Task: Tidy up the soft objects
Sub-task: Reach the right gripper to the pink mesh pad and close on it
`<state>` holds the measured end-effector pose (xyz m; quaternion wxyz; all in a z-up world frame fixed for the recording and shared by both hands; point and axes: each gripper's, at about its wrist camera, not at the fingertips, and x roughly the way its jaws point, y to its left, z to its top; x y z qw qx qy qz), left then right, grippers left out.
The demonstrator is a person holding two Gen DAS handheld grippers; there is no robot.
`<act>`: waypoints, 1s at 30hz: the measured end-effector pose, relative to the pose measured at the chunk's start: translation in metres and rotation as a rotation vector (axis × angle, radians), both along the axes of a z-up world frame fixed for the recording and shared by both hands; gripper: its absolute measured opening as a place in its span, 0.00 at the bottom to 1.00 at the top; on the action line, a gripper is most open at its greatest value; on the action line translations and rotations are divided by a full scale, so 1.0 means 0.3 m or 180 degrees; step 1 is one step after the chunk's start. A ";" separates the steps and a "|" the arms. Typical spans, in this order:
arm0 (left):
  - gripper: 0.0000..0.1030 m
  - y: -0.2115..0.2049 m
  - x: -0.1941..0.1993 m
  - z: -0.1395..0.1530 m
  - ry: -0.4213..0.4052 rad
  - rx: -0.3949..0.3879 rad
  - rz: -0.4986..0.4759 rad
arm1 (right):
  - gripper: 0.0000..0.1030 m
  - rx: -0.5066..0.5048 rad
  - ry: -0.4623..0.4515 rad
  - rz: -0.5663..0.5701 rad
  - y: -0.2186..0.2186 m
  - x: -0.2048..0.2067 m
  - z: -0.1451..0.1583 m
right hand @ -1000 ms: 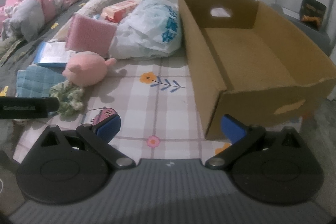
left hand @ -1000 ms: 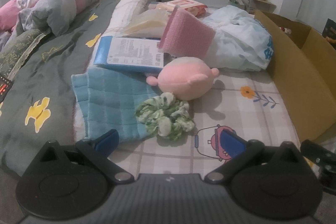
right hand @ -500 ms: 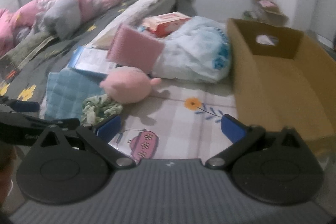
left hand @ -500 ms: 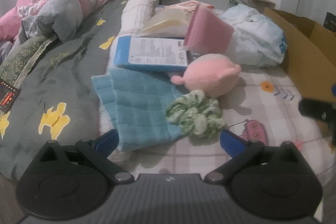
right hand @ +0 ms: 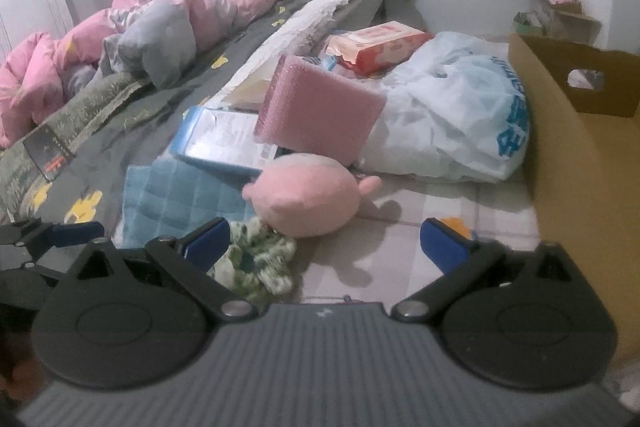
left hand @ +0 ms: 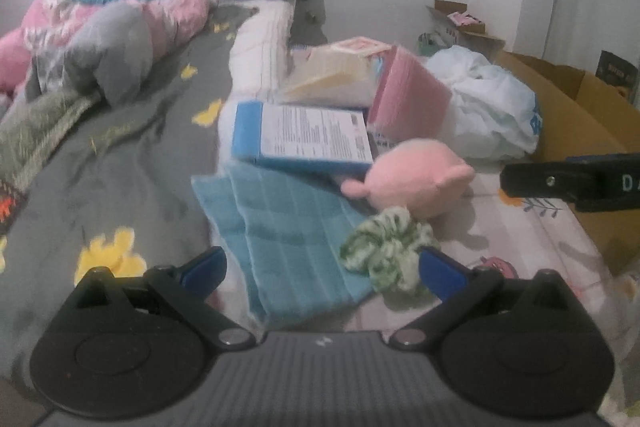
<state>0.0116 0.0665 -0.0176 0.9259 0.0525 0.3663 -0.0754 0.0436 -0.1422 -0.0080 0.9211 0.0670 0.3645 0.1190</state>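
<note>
A round pink plush toy lies on the checked sheet, with a green-and-white scrunchie just in front of it and a folded blue towel to its left. My left gripper is open, low over the towel's near edge, its right fingertip beside the scrunchie. My right gripper is open, with the plush toy straight ahead between its fingers and the scrunchie by its left fingertip. Nothing is held.
An open cardboard box stands to the right. Behind the toy are a pink bubble-wrap pouch, a white plastic bag, a blue-edged flat pack and a red tissue pack. Rumpled quilts fill the left.
Both grippers swung left: the box slid toward the right edge in both views, and the plush toy, scrunchie and towel came closer and more central. The jaws stayed open.
</note>
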 end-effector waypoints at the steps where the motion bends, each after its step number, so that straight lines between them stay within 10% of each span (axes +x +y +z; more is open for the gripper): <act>1: 0.99 -0.002 0.009 0.006 -0.0032 0.0009 -0.0015 | 0.98 0.0019 -0.0005 -0.0008 0.000 0.009 0.002; 19: 0.72 -0.050 0.276 0.101 -0.0153 -0.0239 -0.0252 | 0.76 0.0366 -0.0197 -0.0317 -0.070 0.259 0.063; 30: 0.80 -0.157 0.637 0.154 0.0355 -0.0420 -0.0688 | 0.64 0.0471 -0.0029 -0.0391 -0.111 0.305 -0.022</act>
